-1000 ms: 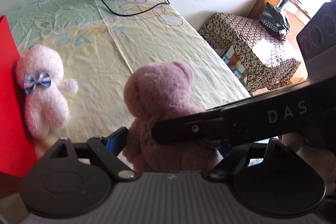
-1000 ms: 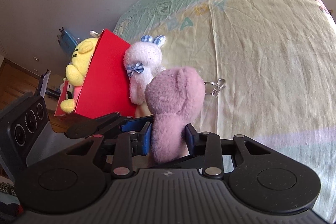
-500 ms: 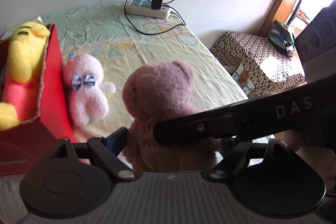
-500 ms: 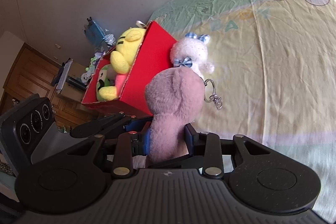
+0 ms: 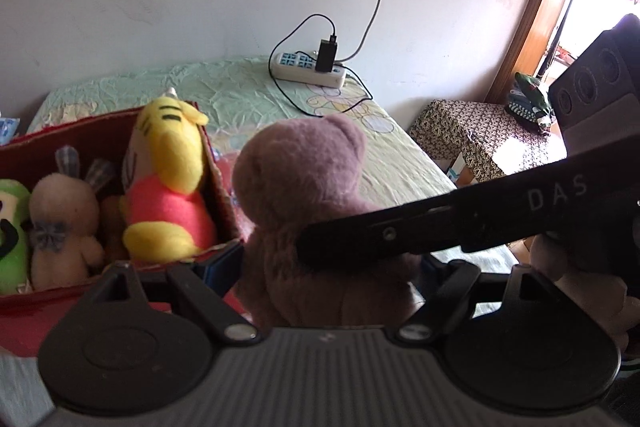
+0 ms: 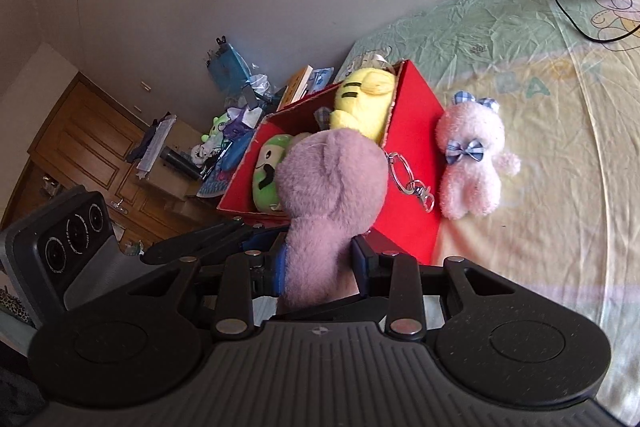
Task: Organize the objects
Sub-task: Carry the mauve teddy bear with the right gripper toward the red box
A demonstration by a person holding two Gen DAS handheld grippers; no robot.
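purple plush bear [image 6: 332,183], clamped by right hand-held gripper [image 6: 320,263], left hand-held gripper [image 5: 328,267] too

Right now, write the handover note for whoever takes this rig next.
Left gripper: shut on the mauve teddy bear, low on its body.
Right gripper: shut on the same bear, from another side.
The bear is off the bed, beside the red box; its keyring dangles in front of the box wall.
Done: yellow plush, green plush and beige bunny are in the box.
Left: put the bear in the box, then fetch the pink bunny lying on the bed sheet against the box's outer wall.
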